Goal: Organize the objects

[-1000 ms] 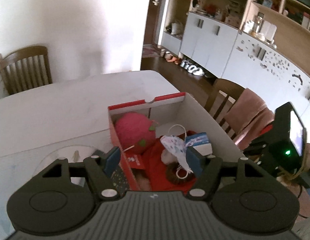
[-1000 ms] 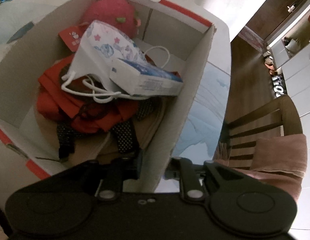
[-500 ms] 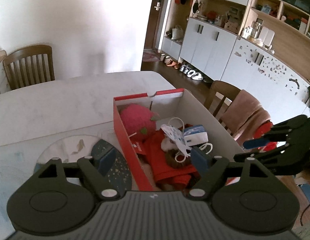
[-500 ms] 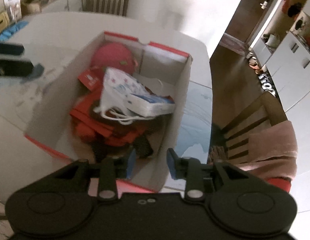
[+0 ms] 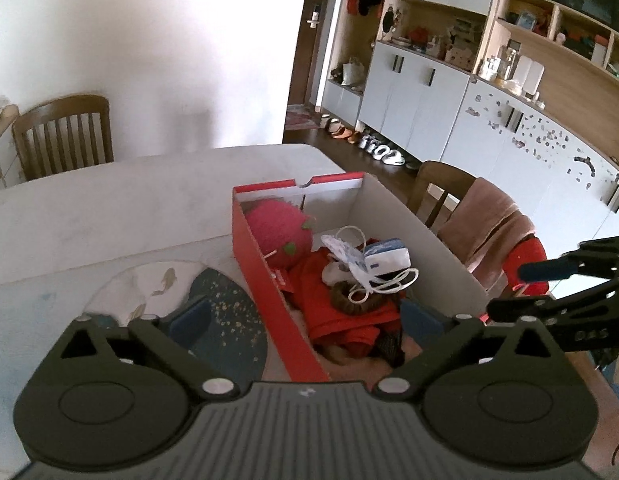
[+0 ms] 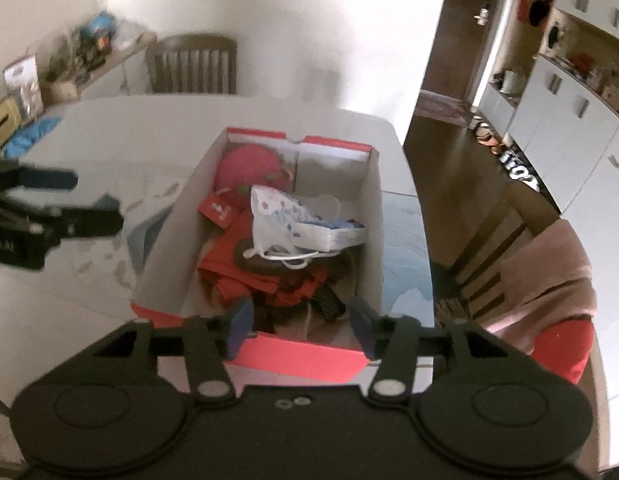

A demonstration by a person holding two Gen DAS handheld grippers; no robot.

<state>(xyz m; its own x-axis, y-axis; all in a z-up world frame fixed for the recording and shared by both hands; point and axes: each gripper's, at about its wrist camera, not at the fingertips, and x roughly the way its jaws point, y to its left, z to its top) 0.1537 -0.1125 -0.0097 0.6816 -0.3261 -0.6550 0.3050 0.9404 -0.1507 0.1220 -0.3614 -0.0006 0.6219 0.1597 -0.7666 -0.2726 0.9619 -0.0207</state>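
Observation:
A red and white cardboard box stands on the white table. It holds a pink strawberry plush, red cloth, a patterned face mask and a small blue and white carton. My left gripper is open and empty above the box's near end. My right gripper is open and empty over the box's near red edge. Each gripper shows in the other's view, the right one, the left one.
A round mat with fish and a dark blue patch lies left of the box. A light blue placemat lies on its right. Wooden chairs stand at the far side and to the right, one draped with pink cloth. Cabinets line the right wall.
Both grippers have drawn back and up from the box. The right gripper has opened wider and let go of the box wall it straddled. The box contents have not moved.

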